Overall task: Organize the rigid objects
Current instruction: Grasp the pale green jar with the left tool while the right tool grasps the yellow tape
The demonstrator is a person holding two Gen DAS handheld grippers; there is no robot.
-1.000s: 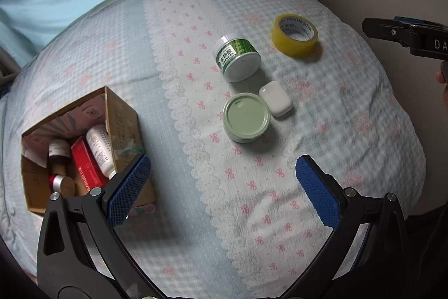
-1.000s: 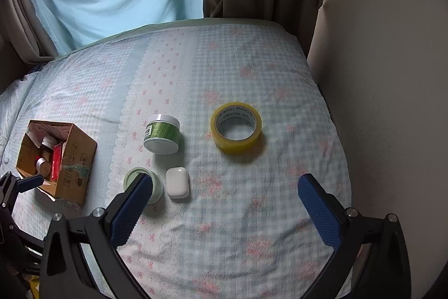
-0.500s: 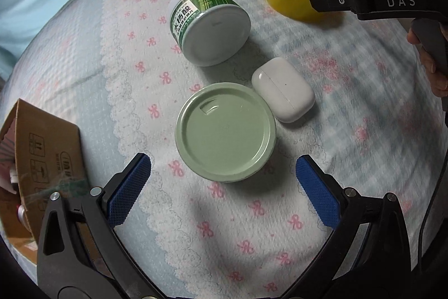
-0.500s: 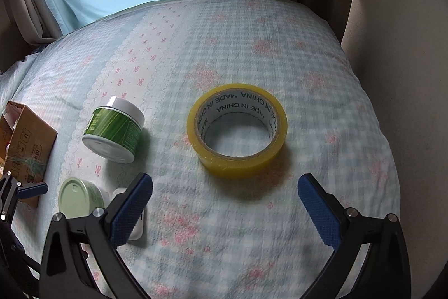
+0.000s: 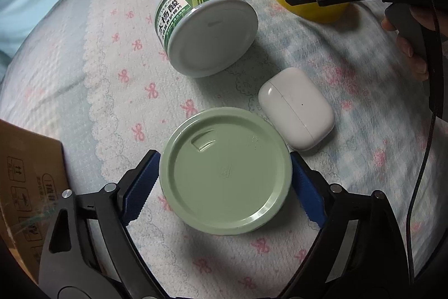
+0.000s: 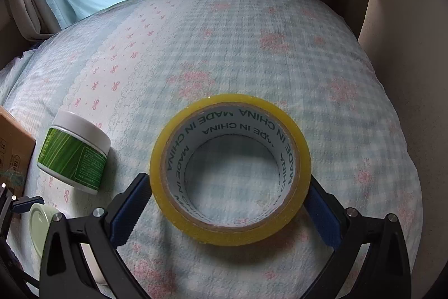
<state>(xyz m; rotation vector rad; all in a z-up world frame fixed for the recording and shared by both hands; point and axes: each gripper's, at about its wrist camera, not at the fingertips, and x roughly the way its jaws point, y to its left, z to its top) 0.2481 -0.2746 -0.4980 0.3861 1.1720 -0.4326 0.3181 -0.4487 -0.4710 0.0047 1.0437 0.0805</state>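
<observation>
The left gripper (image 5: 225,181) stands with its blue pads against both sides of the green lid (image 5: 225,171) on the bed (image 5: 84,69); it holds the lid at its edge. A white case (image 5: 296,108) lies just beside the lid on the right, and a green jar (image 5: 204,24) lies tilted farther away. A cardboard box (image 5: 25,181) is near on the left. The right gripper (image 6: 226,210) closes around the yellow tape roll (image 6: 229,164), its pads touching the roll's outer edge. To the right of the roll the bed has open room up to its edge.
</observation>
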